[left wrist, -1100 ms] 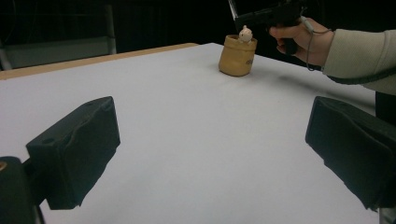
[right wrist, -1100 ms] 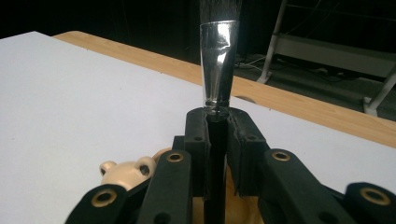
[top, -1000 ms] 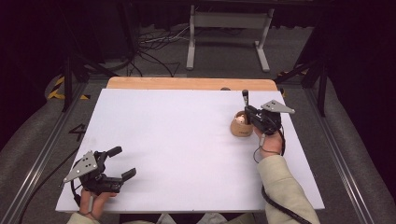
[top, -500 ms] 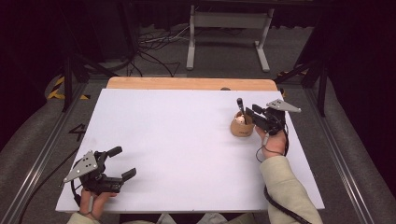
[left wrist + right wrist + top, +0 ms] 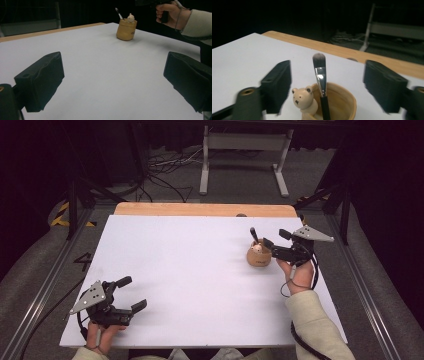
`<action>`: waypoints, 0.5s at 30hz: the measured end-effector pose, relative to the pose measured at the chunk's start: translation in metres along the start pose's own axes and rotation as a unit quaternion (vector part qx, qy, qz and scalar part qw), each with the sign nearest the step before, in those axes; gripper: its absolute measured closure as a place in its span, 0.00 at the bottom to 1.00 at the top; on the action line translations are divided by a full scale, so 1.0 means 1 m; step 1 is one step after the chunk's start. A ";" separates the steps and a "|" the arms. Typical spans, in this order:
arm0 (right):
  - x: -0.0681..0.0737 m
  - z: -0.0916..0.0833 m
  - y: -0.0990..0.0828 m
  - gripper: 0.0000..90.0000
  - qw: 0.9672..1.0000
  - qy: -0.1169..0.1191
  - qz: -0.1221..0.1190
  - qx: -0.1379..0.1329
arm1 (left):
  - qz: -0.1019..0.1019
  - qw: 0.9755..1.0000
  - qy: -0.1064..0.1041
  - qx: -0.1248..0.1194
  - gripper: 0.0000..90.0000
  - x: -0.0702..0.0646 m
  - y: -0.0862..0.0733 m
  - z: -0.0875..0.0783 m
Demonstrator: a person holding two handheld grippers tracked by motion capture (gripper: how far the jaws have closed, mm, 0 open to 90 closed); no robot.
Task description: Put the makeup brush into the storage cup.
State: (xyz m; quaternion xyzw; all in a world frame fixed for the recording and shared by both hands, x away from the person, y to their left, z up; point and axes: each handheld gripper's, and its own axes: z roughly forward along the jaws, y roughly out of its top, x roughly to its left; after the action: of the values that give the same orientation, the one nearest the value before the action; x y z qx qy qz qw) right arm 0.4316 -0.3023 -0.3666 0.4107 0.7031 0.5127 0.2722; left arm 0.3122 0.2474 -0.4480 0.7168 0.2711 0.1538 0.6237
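Right gripper (image 5: 272, 238), jaws just opened and standing apart, sits just right of the small tan ceramic cup (image 5: 259, 256) with a dark-handled brush (image 5: 254, 235) upright inside, on the white table sheet (image 5: 190, 270); left gripper (image 5: 131, 293) open, well apart.

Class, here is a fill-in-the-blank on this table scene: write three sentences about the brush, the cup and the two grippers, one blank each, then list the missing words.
1. The makeup brush stands in the tan cup with its bristles pointing ____.
2. A small ____ figure sits on the cup's rim.
3. The right gripper has just been opening, and its jaws stand apart with the brush free between them; the left gripper rests with jaws ____ over the white table.

Missing words: up; bear; open
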 end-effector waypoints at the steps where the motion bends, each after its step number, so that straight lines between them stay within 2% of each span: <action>1: 0.002 -0.006 0.001 0.11 1.000 0.013 0.005 -0.002 | -0.002 1.000 -0.001 0.000 0.04 0.000 0.000 0.001; 3: 0.004 -0.009 0.001 0.09 1.000 0.014 0.001 -0.005 | -0.002 1.000 -0.002 -0.001 0.04 0.000 0.000 0.001; 7: 0.010 -0.022 0.002 0.05 0.999 0.041 -0.018 -0.013 | -0.001 1.000 -0.003 0.001 0.04 0.000 0.000 0.001; 11: 0.019 -0.034 0.000 0.02 0.996 0.071 -0.051 -0.008 | 0.004 1.000 -0.003 0.000 0.04 -0.001 0.001 0.000; 15: 0.025 -0.043 -0.003 0.00 0.994 0.091 -0.062 -0.010 | 0.005 1.000 -0.003 0.001 0.04 -0.002 0.001 -0.001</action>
State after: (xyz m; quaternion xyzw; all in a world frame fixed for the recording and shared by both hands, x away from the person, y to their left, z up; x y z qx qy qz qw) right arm 0.3836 -0.3023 -0.3546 0.3151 0.7440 0.5371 0.2423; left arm 0.3103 0.2465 -0.4464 0.7195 0.2659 0.1545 0.6227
